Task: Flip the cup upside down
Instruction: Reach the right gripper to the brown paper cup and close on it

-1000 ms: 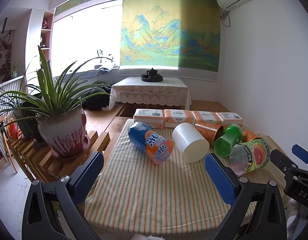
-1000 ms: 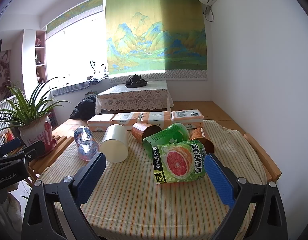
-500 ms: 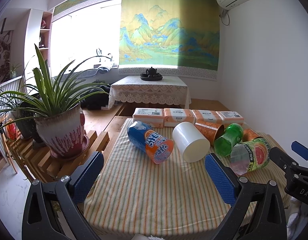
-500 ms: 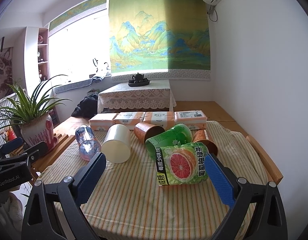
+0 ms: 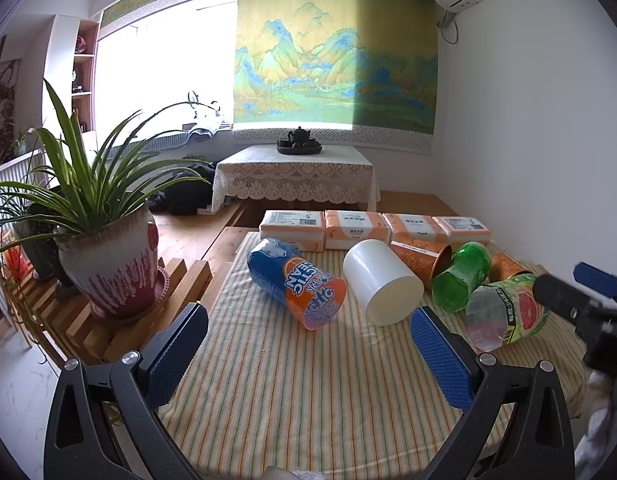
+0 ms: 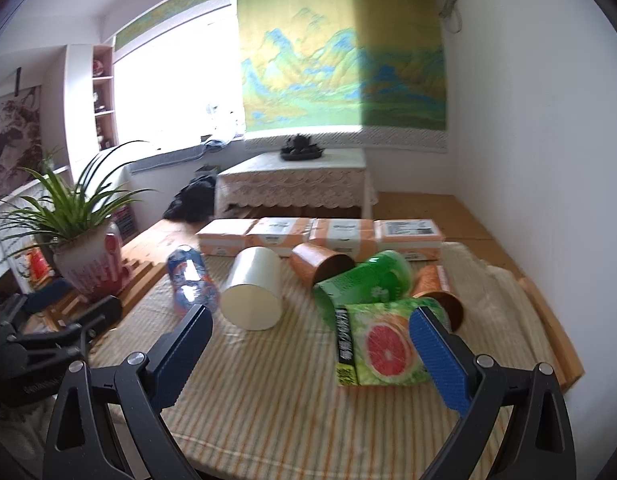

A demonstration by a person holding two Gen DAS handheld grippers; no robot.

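Observation:
Several cups lie on their sides on a striped tablecloth (image 5: 308,392). From left: a blue-orange printed cup (image 5: 294,282), a white cup (image 5: 380,286), an orange patterned cup (image 5: 422,252), a green cup (image 5: 462,276), a grapefruit-print cup (image 5: 506,312), and another orange cup (image 6: 438,292) behind it. My left gripper (image 5: 308,356) is open and empty, short of the blue-orange and white cups. My right gripper (image 6: 308,354) is open and empty, close to the grapefruit cup (image 6: 382,346), whose right part sits by the right pad (image 6: 438,360).
Several orange tissue packs (image 5: 360,230) line the table's far edge. A potted plant (image 5: 108,256) stands on a wooden slat rack at the left. A lace-covered low table (image 5: 294,174) sits beyond. A white wall is on the right.
My right gripper has moved forward and right toward the grapefruit cup, which now looms larger. My left gripper has barely shifted. No cup has moved.

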